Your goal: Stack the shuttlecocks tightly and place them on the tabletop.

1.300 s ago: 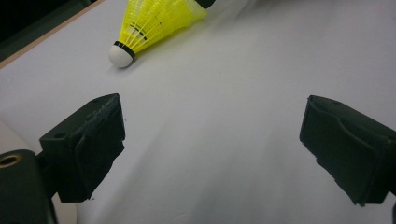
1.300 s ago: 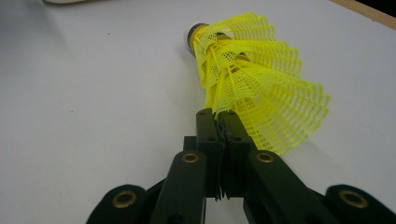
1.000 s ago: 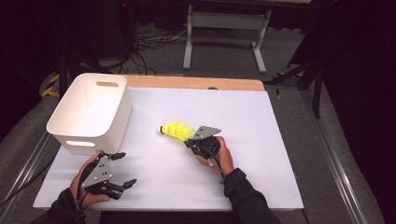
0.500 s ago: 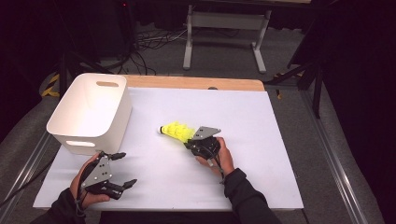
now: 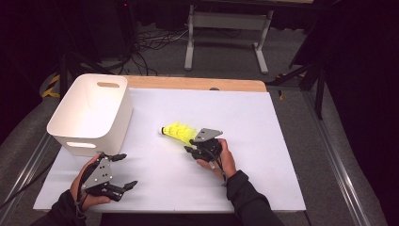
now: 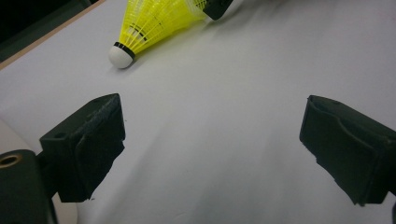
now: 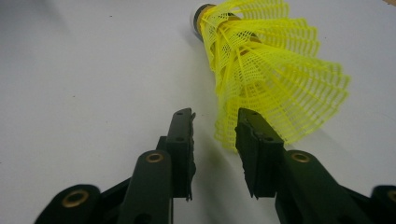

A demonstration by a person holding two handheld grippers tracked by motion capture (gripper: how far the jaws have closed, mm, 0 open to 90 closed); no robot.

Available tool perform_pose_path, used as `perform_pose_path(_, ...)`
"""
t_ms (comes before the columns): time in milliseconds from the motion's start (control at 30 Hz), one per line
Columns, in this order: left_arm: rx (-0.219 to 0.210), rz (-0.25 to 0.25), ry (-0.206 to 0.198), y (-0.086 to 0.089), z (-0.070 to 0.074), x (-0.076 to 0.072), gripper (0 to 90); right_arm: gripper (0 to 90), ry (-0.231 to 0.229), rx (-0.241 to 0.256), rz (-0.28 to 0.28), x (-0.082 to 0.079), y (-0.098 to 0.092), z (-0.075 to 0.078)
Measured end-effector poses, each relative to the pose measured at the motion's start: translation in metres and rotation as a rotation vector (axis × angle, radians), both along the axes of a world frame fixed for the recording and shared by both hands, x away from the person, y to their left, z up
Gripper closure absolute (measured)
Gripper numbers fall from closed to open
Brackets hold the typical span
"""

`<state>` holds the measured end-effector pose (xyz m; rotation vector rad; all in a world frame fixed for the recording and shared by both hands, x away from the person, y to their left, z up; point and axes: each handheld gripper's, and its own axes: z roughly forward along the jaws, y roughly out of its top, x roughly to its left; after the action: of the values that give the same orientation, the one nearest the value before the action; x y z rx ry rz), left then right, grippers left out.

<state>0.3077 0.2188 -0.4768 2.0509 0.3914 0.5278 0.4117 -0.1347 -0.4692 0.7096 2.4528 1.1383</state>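
Gripping the yellow shuttlecock [image 5: 178, 131] lying mid-table goes best if the right gripper [image 7: 215, 128], jaws narrowly parted at the skirt's rim, pinches gently, while the left gripper [image 5: 121, 170] waits wide open near the front edge.

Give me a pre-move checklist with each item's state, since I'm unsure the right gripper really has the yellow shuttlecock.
1. Right gripper aligned with the shuttlecock skirt edge: ok.
2. Jaws closed on the skirt: not ok, a narrow gap remains.
3. Shuttlecock resting on the table: ok.
4. Left gripper out of the way, jaws wide: ok.
5. White bin open and upright: ok.
6. Bin contents: cannot tell.
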Motion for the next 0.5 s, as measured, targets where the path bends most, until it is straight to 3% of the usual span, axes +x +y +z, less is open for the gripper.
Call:
perform_pose_path(467,-0.001,0.000,-0.005,0.0018,0.0010,-0.0006,7.4,51.8,0.000,0.006,-0.007,-0.0020,-0.0012,0.0013)
perform_pose_path(500,-0.003,0.000,-0.004,0.0019,0.0009,-0.0005,7.4,50.2,-0.017,0.015,-0.002,-0.0049,-0.0030,0.0041)
